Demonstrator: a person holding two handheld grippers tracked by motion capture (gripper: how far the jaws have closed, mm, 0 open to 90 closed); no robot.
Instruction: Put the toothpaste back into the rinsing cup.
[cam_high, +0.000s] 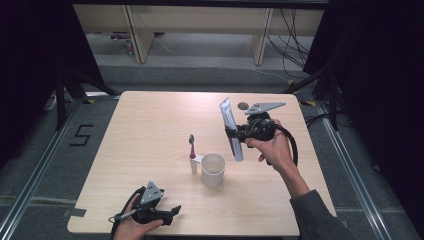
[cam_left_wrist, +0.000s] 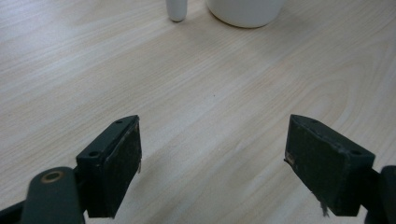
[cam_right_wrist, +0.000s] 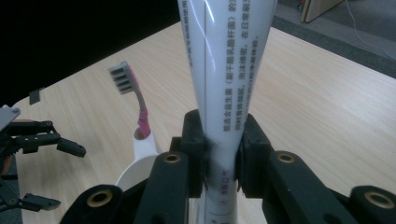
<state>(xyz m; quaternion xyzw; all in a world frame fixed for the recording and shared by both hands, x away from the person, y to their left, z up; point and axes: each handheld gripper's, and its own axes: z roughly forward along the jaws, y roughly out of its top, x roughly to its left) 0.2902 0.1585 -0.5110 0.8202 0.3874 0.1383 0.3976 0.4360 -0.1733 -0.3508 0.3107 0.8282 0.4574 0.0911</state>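
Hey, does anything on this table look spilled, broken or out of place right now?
Nothing stands out. The toothbrush stands upright in its white holder beside the cup, the right tool grips the toothpaste tube cleanly, and the table shows no spills.

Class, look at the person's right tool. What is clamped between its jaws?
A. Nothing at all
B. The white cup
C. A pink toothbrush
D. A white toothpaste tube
D: the right tool has both jaws pressed against the white toothpaste tube, lifted clear of the table, while the pink toothbrush stands in its holder beside the white cup.
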